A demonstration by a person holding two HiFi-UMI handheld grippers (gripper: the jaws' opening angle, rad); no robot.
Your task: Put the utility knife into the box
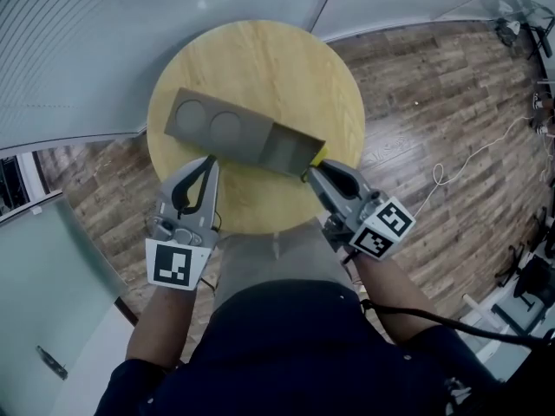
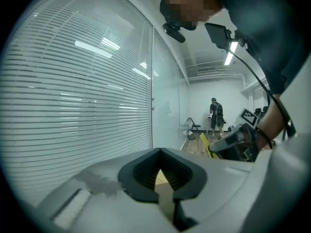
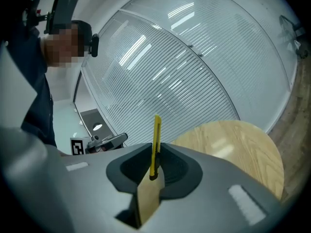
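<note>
Head view shows both tools low at the near edge of the round wooden table (image 1: pixel 260 59). The left gripper (image 1: pixel 208 161) has its jaws drawn together on nothing, tips just beside the near-left side of the grey box (image 1: pixel 234 133). The right gripper (image 1: pixel 310 170) is clamped on the yellow utility knife (image 3: pixel 156 144), which stands upright between its pads, close to the box's right end. The box lies across the tabletop, with plank flooring (image 1: pixel 434 102) beyond.

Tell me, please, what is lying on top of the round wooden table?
Only a grey box with two round recesses lies on the table. The tabletop beneath it is covered. The yellow utility knife is held in the right gripper, not lying there.
</note>
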